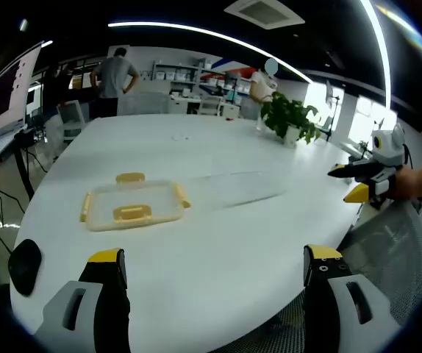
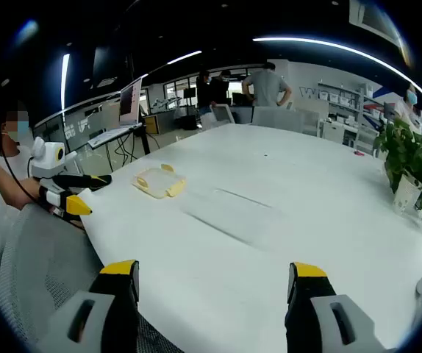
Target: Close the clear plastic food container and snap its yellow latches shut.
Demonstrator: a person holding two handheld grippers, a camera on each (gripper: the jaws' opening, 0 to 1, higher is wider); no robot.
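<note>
Sitting on a big white tabletop [image 1: 218, 243], toward its left part in the left gripper view: a clear plastic lid [image 1: 132, 205] with yellow latches [image 1: 131, 213], lying flat. Lying just to the right of it, touching or nearly so (hard to tell, super see-through): the clear container base [image 1: 234, 187], barely showing against the white.

Hovering over the near edge of the tabletop, well apart from both pieces: left claw [image 1: 215, 261], spread wide, gripping nothing, yellow tips poking up from the bottom of its view. Same deal for the right claw [image 2: 215, 271] in the right gripper view, spread wide and holding nothing, out over bare tabletop [image 2: 284, 184].

Showing up in the right gripper view too: the lid [image 2: 159, 182] further back and left, the clear base [image 2: 229, 213] closer and to its right, kinda blurry.

Peeking in from the right edge of the left gripper view: the right claw [image 1: 358, 180], held by a hand [image 1: 417, 180]. Coming in from the left of the right gripper view: the left claw [image 2: 79, 193].

Also hanging around: a potted plant [image 1: 290, 119] on the far side of the tabletop, a black mouse [image 1: 24, 263] at the near left edge, a person in a grey shirt [image 1: 115, 77] standing in the background with their back turned
</note>
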